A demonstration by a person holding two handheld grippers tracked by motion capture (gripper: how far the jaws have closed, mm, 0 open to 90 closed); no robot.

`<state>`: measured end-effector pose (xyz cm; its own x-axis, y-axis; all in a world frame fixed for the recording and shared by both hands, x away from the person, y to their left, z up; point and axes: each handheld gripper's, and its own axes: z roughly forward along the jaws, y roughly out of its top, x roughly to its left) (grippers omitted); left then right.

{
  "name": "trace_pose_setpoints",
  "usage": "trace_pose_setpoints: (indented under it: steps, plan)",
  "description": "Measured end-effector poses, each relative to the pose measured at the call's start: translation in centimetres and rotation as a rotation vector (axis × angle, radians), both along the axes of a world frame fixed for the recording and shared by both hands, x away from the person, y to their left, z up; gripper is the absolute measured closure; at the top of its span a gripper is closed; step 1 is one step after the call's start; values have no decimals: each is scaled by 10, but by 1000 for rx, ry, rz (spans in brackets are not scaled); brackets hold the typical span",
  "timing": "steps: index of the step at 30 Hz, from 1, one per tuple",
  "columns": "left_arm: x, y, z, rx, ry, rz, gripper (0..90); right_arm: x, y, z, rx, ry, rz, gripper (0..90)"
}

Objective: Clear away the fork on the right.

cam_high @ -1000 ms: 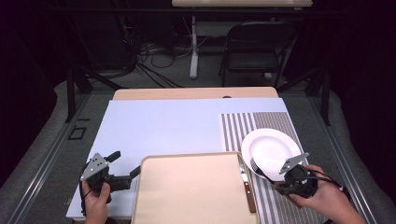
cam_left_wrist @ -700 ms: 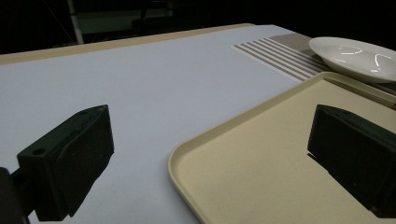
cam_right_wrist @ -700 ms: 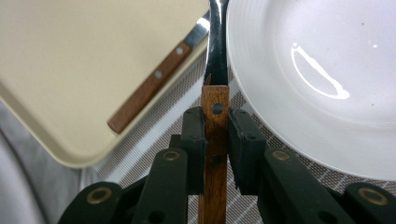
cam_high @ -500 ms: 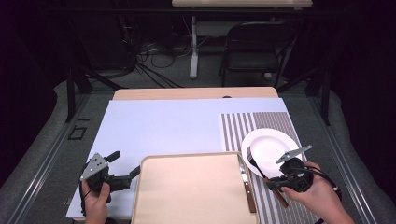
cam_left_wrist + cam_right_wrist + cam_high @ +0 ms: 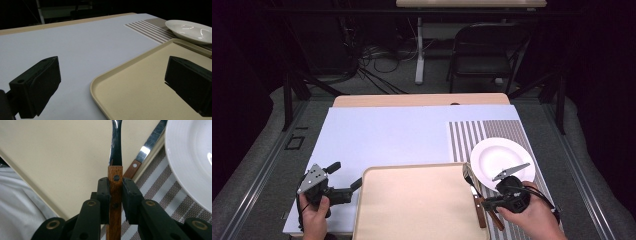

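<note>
Fork (image 5: 115, 165), apparently, with wooden handle pinched between the pads of the right gripper (image 5: 115, 195), metal neck projecting ahead over the beige tray (image 5: 62, 157). Second wooden-handled utensil (image 5: 147, 147) just right of the jaws; white plate (image 5: 190, 162) farther right on the striped mat (image 5: 160, 192). Left gripper (image 5: 112, 82) spread wide, straddling the tray's near corner.

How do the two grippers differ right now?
The right gripper is clamped on a wooden-handled utensil, while the left gripper stands wide open and holds nothing. The right one is by the white plate; the left one straddles the tan tray's corner. Both have black jaws.
</note>
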<state>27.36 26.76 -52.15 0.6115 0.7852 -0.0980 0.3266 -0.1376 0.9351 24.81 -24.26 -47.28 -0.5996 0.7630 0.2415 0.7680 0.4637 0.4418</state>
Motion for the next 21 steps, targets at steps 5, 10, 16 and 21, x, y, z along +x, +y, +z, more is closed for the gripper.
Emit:
trace_pose_setpoints:
  steps: [5,10,16,21]
  plan:
    - [0,0,0,0,0,0,4,0,12,-10,46,-12,-4,776]
    - [0,0,0,0,-2,2,4,4,28,-14,32,2,3,776]
    - [0,0,0,-3,1,1,4,8,47,-19,68,0,7,776]
    - [0,1,0,3,5,-3,4,11,55,-26,46,22,28,775]
